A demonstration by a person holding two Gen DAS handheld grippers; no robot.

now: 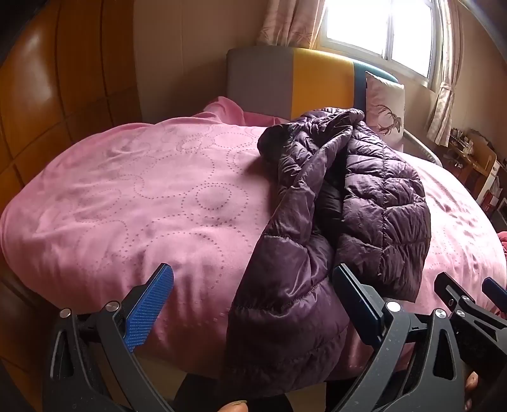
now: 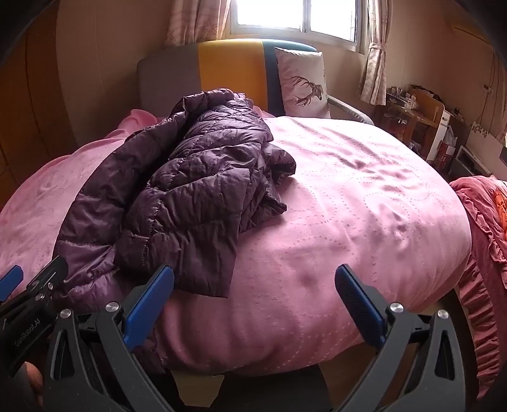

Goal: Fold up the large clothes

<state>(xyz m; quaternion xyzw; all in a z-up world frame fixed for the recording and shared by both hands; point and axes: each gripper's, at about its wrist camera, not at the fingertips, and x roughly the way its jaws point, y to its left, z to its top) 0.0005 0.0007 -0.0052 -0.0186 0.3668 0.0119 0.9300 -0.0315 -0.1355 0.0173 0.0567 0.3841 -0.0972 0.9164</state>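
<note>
Here's the dark purple quilted puffer jacket, lying in a crumpled heap on the bed's pink blanket with dotted circle patterns. It's bunched, not spread flat: the shiny fabric is wrinkled all over, diamond and channel stitching catching the window light. One long panel of it runs toward the near edge of the bed and drapes over that edge, smoother and lighter purple than the rest. The far end of the jacket is piled up near the grey, yellow and teal headboard, with folds stacked on one another; which part is sleeve and which is hood, hard to tell.

Left hand-held gripper now: blue-padded fingers spread wide, holding nothing, with the draped jacket panel showing between them. Whether the fingers touch the fabric can't be told.

Right hand-held gripper: also spread wide and empty, hovering at the near bed edge over bare pink blanket, the jacket's hem just beside its left finger. From this view the jacket sits left of centre on the blanket.

Behind, a white pillow with a deer print leans against the headboard, under a bright window with pale patterned curtains.
</note>
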